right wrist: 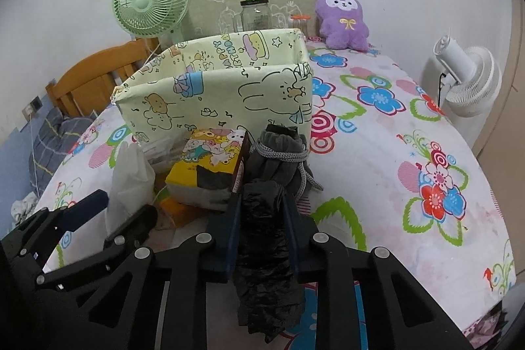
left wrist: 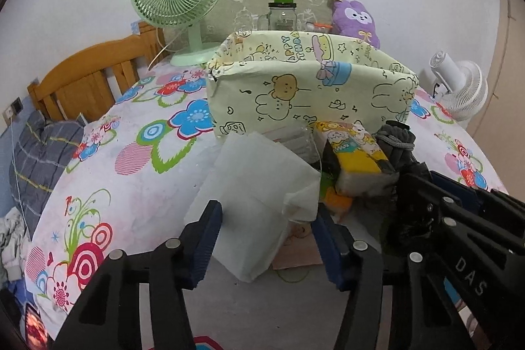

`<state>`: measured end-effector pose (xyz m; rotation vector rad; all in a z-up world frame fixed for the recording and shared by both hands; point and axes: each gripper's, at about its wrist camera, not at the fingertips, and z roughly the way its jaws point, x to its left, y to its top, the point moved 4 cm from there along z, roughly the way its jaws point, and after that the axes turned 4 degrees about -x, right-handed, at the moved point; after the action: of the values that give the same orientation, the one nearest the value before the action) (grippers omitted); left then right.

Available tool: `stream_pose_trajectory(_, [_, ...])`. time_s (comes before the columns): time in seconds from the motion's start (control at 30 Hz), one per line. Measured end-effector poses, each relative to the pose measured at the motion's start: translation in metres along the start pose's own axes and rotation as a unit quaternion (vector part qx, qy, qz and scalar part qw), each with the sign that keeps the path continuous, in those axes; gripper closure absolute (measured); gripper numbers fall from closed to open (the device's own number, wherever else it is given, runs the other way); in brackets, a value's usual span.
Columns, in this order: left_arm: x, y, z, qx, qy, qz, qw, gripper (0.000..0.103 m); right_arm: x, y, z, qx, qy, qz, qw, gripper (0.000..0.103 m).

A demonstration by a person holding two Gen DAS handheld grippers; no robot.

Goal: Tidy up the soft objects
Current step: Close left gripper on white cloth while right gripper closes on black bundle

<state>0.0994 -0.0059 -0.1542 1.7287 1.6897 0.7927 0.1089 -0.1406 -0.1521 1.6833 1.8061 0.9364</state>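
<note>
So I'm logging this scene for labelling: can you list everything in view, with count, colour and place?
Storage box: one, pale yellow cartoon print, mid-bed, open top.
Black plastic bag: one, crumpled, between the right tool's fingers.
Grey drawstring pouch: one, in front of the box.
Tissue pack: one, yellow cartoon print, left of the pouch.
White fabric bag: one, translucent, between the left tool's fingers.
Plush toy: one, purple, against the wall.
Green fan: one, behind the box.
White fan: one, right of the bed.
Glass jar: one, clear with black lid, behind the box.
Bedsheet: one, floral.
Left tool: open.
Right tool: shut on the black bag.
</note>
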Motion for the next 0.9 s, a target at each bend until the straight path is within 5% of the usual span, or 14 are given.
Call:
stream_pose_trajectory(0.33, [-0.003, 0.003, -0.006, -0.007, -0.002, 0.0, 1.0, 0.079, 0.002, 0.008, -0.01, -0.015, 0.004, 0.004, 1.0, 0.077])
stream_pose_trajectory(0.9, [-0.01, 0.026, -0.044, -0.038, -0.025, -0.007, 0.9989, 0.088, 0.011, 0.033, -0.04, -0.047, 0.017, -0.01, 0.999, 0.077])
